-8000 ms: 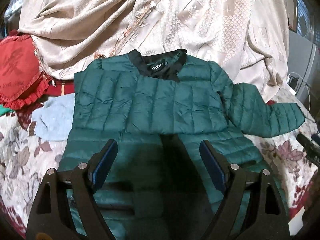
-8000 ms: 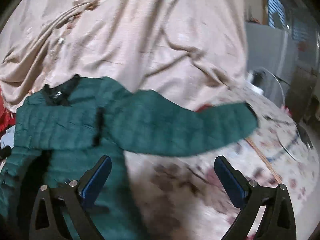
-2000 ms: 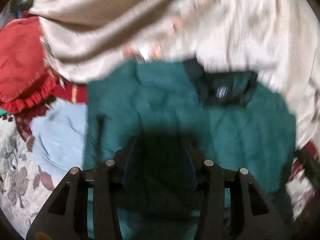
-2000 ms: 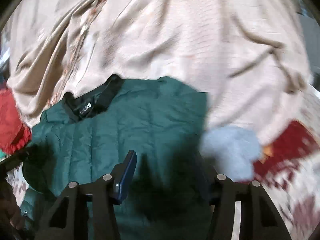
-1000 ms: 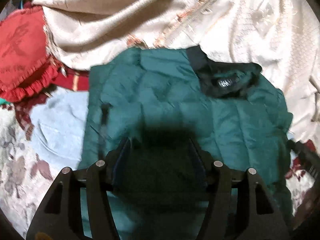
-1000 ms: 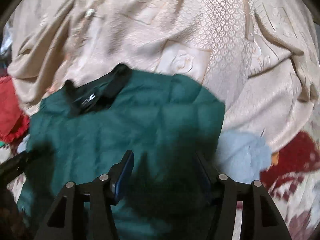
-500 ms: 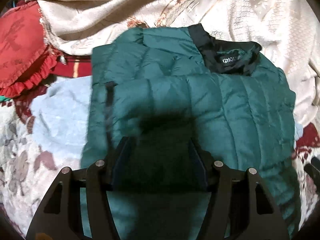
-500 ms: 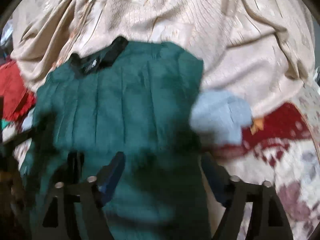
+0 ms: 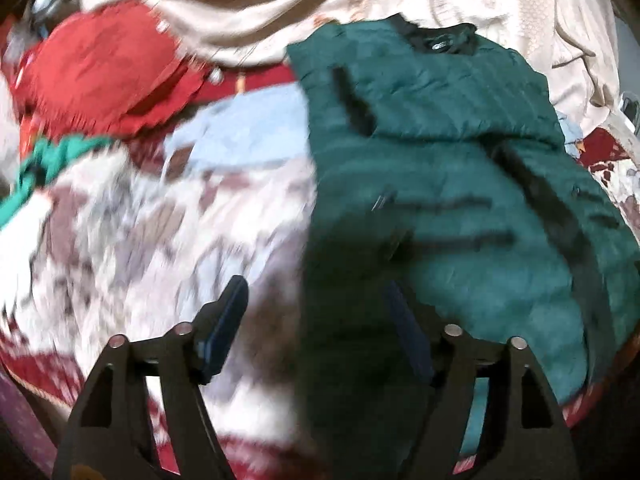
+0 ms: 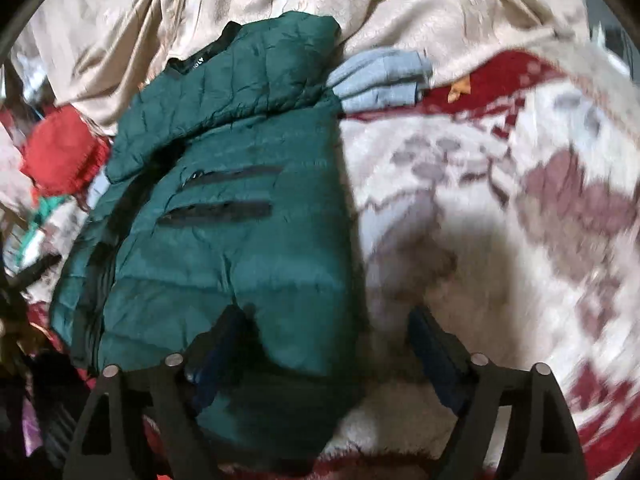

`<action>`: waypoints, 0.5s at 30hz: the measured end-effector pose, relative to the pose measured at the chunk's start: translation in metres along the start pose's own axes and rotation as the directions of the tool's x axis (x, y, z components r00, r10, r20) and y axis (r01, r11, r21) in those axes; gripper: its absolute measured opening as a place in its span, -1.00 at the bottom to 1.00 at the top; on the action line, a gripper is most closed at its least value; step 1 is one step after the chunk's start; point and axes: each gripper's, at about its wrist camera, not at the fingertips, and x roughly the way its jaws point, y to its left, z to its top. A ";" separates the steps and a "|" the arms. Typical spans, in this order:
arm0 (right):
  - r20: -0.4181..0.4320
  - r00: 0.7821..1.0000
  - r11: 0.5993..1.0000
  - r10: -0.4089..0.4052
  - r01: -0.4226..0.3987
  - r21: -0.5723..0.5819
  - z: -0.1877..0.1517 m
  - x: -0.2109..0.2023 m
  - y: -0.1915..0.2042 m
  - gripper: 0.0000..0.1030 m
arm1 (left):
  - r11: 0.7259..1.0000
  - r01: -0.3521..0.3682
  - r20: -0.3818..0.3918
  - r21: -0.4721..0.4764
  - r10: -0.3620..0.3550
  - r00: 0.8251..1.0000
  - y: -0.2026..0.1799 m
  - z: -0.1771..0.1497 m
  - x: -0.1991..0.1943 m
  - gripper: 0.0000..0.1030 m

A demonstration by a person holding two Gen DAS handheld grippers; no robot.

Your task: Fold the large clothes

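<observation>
We see the green puffer jacket point(image 10: 224, 216) lying on the floral blanket point(image 10: 500, 216), its sleeves folded in across the chest and its black collar point(image 10: 200, 60) pointing away from us toward the beige quilt point(image 10: 440, 8). In the right wrist view the right gripper point(image 10: 326, 352) sits at the jacket's lower right edge with its fingers apart, the left finger over the hem and the right one over bare blanket. In the left wrist view the left gripper point(image 9: 320, 328) straddles the jacket's left edge, fingers also spread and holding nothing; that frame is blurred, so whether they touch the fabric we cannot tell. A light blue cloth point(image 10: 380, 80) pokes out from under the jacket near its shoulder, and a red cushion point(image 9: 104, 76) lies to the left beside a strip of green fabric point(image 9: 52, 160).
</observation>
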 end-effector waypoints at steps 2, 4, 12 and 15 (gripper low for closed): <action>0.057 0.998 1.000 0.011 -0.012 0.022 -0.010 -0.003 -0.002 0.70 | 0.998 0.041 -0.057 -0.044 -0.043 0.997 0.012 -0.020 0.008 0.54; 0.051 0.998 0.999 0.030 -0.031 0.022 -0.008 -0.003 0.004 0.81 | 0.986 0.112 -0.098 -0.121 -0.124 0.987 0.019 -0.036 0.016 0.54; 0.107 0.968 0.971 0.227 -0.218 -0.095 -0.035 -0.012 0.039 0.83 | 0.974 0.168 -0.034 -0.153 -0.175 0.984 0.008 -0.054 0.006 0.83; 0.116 0.954 0.960 0.277 -0.271 -0.062 -0.035 -0.011 0.035 0.83 | 0.935 0.334 -0.013 -0.118 -0.338 0.941 0.003 -0.051 -0.004 0.83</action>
